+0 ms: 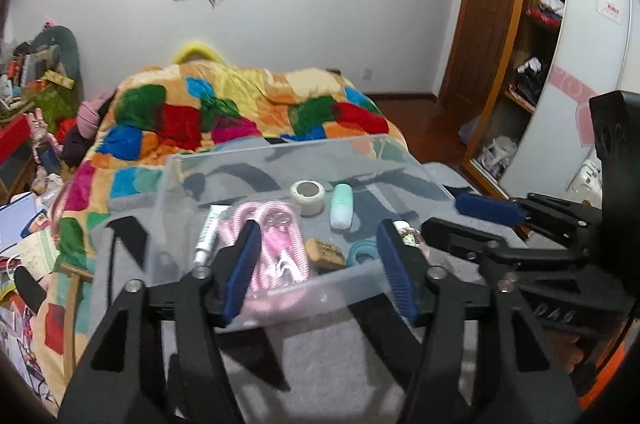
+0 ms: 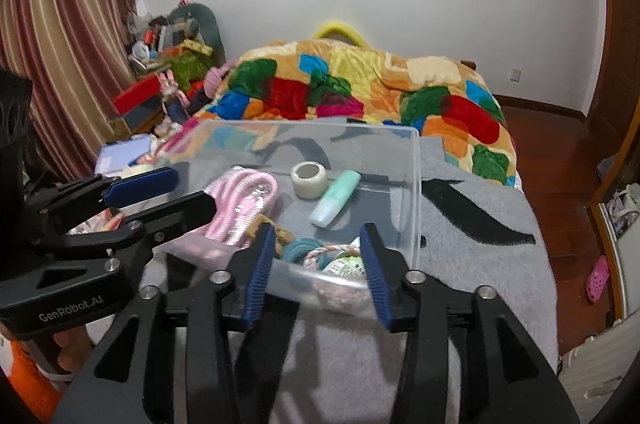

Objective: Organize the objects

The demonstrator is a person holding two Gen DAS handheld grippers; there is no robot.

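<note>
Both my grippers, left (image 1: pixel 316 264) and right (image 2: pixel 320 270), gape wide and empty at the clear bin's (image 2: pixel 416 184) near wall, on the grey blanket (image 2: pixel 480 248). Left view alone shows the white tube (image 1: pixel 208 234) beside the pink cord (image 1: pixel 276 244); right view alone shows a green-labelled packet (image 2: pixel 346 266).

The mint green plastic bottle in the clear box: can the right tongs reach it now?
Probably yes. The mint green plastic bottle lies uncovered in the open-topped clear plastic box, ahead of the open right tongs.

left gripper (image 1: pixel 320 264) and right gripper (image 2: pixel 320 272): black linkage frames, ribbed blue finger pads (image 1: pixel 242 270), silver pivot screws, white "genrobot.ai" marking
</note>
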